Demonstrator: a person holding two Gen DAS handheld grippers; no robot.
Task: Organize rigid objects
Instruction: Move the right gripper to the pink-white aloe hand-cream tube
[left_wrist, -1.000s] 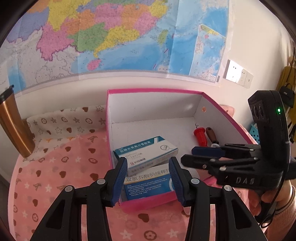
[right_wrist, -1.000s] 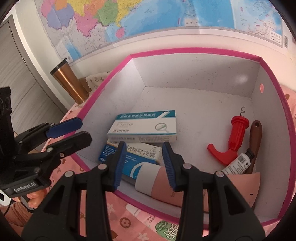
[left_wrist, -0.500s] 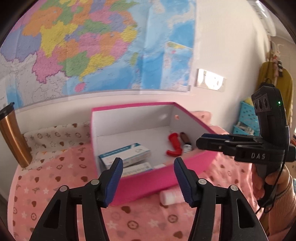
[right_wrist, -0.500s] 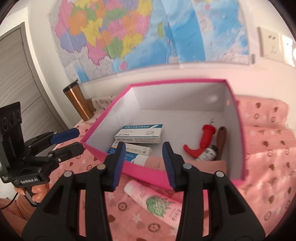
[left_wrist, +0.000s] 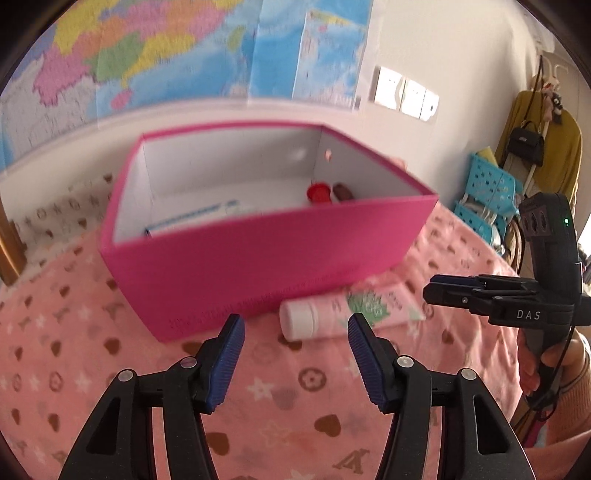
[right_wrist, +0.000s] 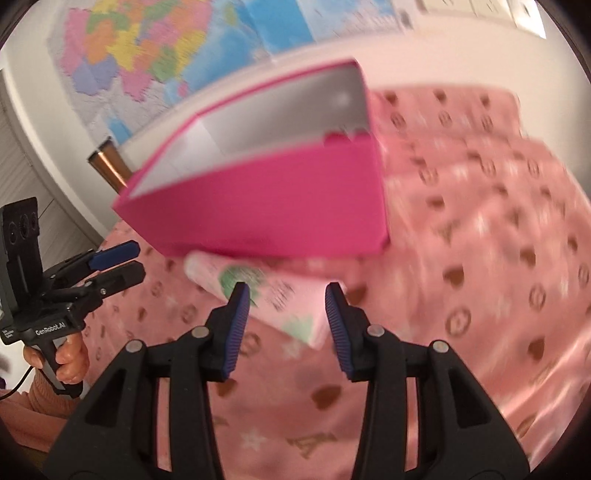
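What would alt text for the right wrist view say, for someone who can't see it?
Blurred fisheye view: the open right gripper hovers over a pink tube lying on a pink patterned cloth, just in front of a bright pink box. The left gripper shows at the left edge.

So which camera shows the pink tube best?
The left wrist view. There the pink tube lies whole on the blanket, white cap to crimped end, beside the pink box. In the right wrist view the tube is blurred and the right gripper covers part of it.
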